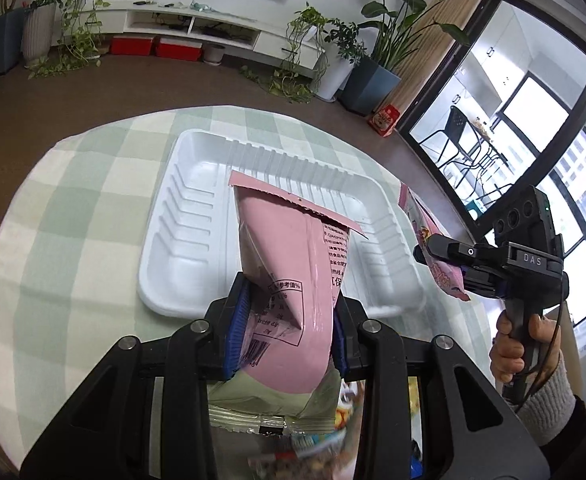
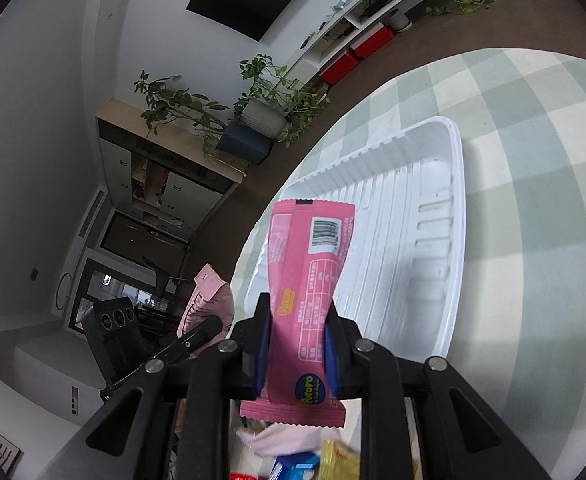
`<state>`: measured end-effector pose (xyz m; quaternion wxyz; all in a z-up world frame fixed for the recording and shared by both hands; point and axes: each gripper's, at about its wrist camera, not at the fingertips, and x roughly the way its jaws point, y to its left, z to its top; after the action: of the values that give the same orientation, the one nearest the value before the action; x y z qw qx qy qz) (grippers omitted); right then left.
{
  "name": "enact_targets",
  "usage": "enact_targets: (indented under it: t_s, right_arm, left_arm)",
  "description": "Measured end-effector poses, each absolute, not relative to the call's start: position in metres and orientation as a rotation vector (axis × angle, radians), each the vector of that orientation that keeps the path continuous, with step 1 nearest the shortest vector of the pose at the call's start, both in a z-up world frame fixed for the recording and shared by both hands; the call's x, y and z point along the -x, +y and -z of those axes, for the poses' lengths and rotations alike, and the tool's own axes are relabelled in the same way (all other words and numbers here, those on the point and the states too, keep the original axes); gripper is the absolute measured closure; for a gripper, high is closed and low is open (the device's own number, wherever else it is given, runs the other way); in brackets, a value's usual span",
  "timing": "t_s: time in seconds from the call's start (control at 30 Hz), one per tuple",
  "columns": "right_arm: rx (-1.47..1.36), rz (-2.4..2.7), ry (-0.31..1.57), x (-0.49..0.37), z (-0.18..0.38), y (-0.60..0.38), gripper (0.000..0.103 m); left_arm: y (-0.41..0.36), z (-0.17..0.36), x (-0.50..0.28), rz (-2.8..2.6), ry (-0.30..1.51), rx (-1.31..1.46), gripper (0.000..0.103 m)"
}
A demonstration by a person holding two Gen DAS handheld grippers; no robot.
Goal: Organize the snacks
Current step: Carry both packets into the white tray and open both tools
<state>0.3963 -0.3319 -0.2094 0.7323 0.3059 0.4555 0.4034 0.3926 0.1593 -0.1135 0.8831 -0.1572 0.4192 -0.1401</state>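
Before us a brown floor (image 1: 93, 92), our white TV console (image 1: 197, 28), potted plants (image 1: 377, 40) (perhaps pothos), bright windows (image 1: 541, 120).

Evenly lit by soft daylight from the large windows (image 1: 541, 152), blown out to white at the panes. Strong fisheye curvature and dark vignetting at every corner. Motion blur on the nearest snack packets (image 2: 317, 456); faint shadows on the tablecloth (image 1: 93, 216).

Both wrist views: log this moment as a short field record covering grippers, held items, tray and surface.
left gripper: shut on pale pink snack bag, held above the tray
right gripper: shut on bright pink snack packet, barcode side showing
white tray: ribbed walls, nothing lying in it
tablecloth: green and white check, under tray
loose snacks: blurred pile below the grippers
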Motion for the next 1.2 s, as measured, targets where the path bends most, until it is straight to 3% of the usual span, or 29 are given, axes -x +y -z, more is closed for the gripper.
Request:
enact_targets:
  t_s: [0.47, 0.63, 0.73, 1.2]
  right_arm:
    - [-0.554, -0.794, 1.036, -0.443, 0.23, -0.309, 0.077]
    - [-0.457, -0.753, 1.013, -0.438, 0.228, -0.305, 0.069]
    - [-0.401, -0.72, 0.986, -0.434, 0.223, -0.303, 0.058]
    - [-0.306, -0.712, 0.899, -0.397, 0.206, -0.316, 0.056]
  left_arm:
    - [0.156, 0.161, -0.474, 0.218, 0.94, 0.296, 0.068]
    - [0.156, 0.169, -0.491, 0.2, 0.97, 0.287, 0.067]
    - [0.154, 0.169, -0.496, 0.167, 0.962, 0.25, 0.066]
    - [0.171, 0.136, -0.484, 0.098, 0.818, 0.253, 0.051]
